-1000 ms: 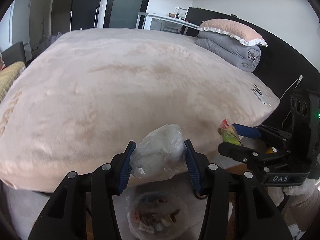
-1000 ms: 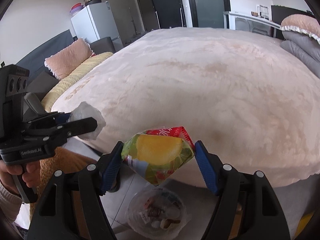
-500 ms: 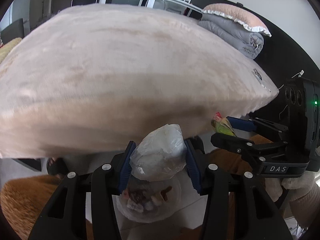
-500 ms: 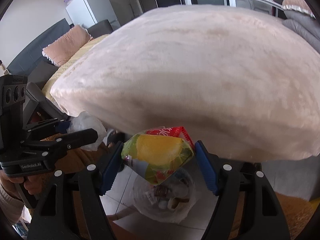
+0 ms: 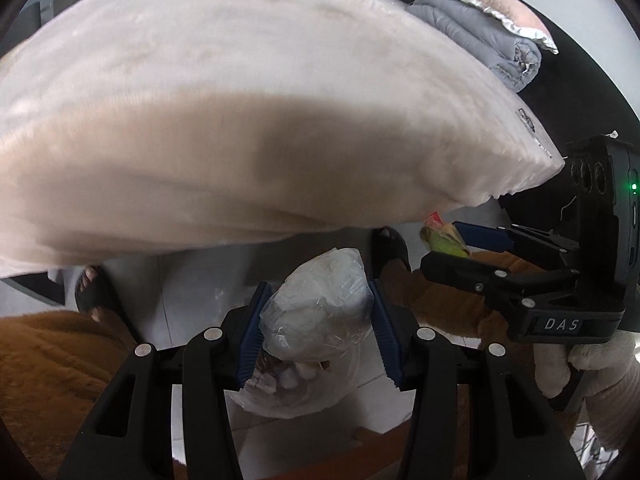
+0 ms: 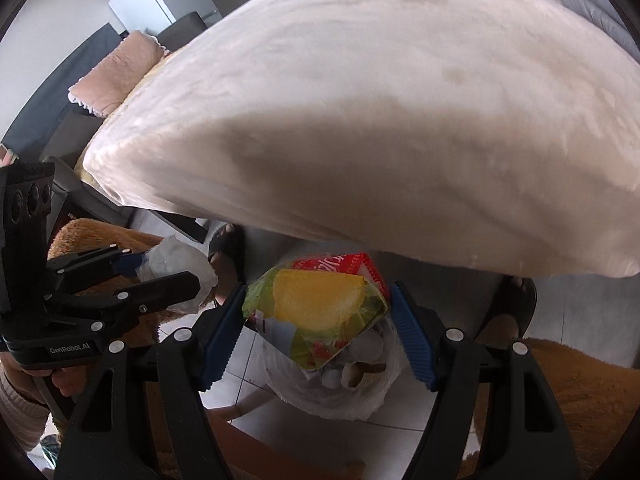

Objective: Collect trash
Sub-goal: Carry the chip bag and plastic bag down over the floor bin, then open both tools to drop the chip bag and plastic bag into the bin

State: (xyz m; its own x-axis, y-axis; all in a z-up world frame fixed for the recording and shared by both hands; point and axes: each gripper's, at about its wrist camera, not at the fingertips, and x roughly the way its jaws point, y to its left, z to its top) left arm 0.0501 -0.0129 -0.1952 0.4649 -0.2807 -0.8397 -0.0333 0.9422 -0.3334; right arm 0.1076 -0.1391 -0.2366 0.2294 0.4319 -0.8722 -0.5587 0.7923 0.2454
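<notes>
Clearly, left tongs [image 5: 318, 332] pinch a crumpled, translucent white plastic wad [image 5: 320, 308].

A big bed [image 6: 400, 100] has a soft pink blanket [image 5: 240, 100] on top. Folded gray bedding [image 5: 492, 36] sits on the bed's far end. On the tile floor [image 6: 580, 308] below sits a trash bag [image 6: 336, 392].

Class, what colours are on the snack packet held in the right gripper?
Green, yellow and red snack packet; clearest in the right wrist view.

The upper frame is blocked by the overhanging bed [image 5: 248, 128]; open floor is left below it, where the trash bag [image 6: 336, 392] is flanked by slippered feet [image 6: 228, 248]
</notes>
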